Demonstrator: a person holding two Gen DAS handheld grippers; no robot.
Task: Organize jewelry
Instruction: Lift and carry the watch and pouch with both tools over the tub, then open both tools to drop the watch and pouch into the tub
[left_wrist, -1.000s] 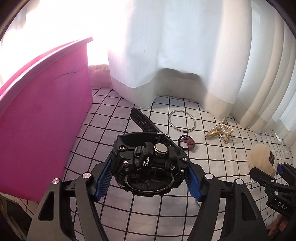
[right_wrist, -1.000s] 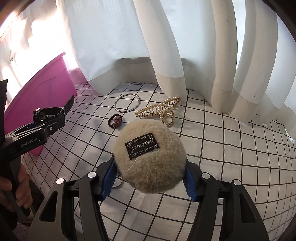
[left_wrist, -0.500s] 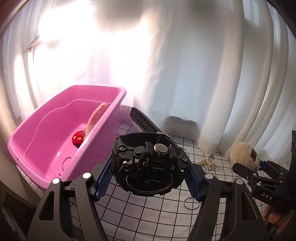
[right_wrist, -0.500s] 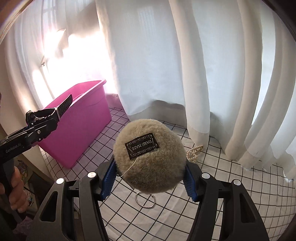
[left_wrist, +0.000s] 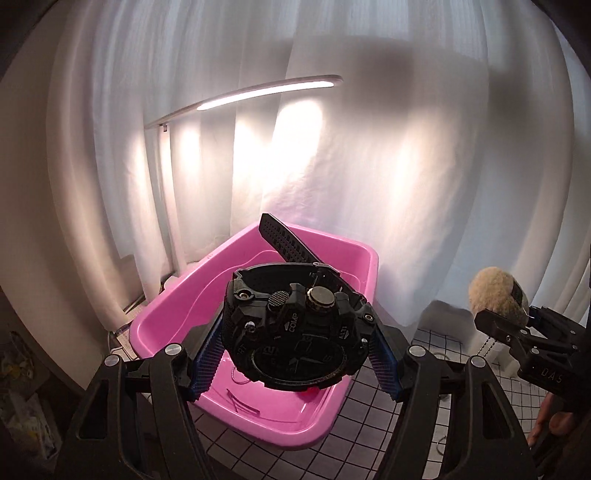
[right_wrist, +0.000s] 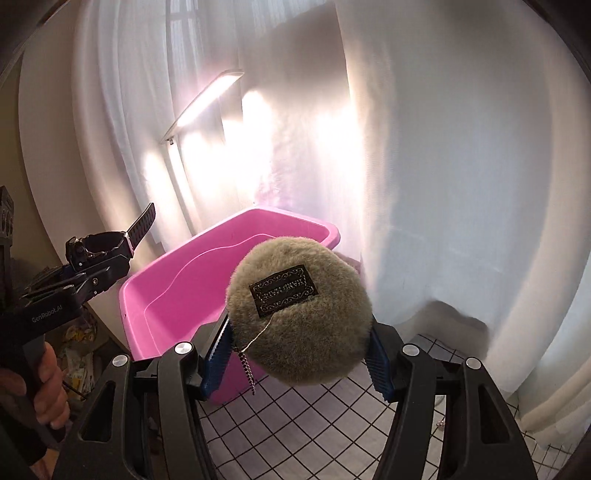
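Pink tub (left_wrist: 364, 258) rim below watch (left_wrist: 295, 325), pompom (right_wrist: 299, 314).

White curtains (left_wrist: 406, 166), lit lamp bar (left_wrist: 258, 94), perhaps grid-patterned tablecloth (right_wrist: 295, 424)

Lamp bar (left_wrist: 258, 94) glaring on curtain (left_wrist: 406, 166), dark fisheye corners

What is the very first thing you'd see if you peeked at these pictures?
A chunky black watch clamped in the left gripper, held up in front of a bright pink tub. Next, a fuzzy tan pom-pom with a little black label, squeezed in the right gripper just right of that tub. Behind everything hang white curtains, lit by a glowing lamp bar.
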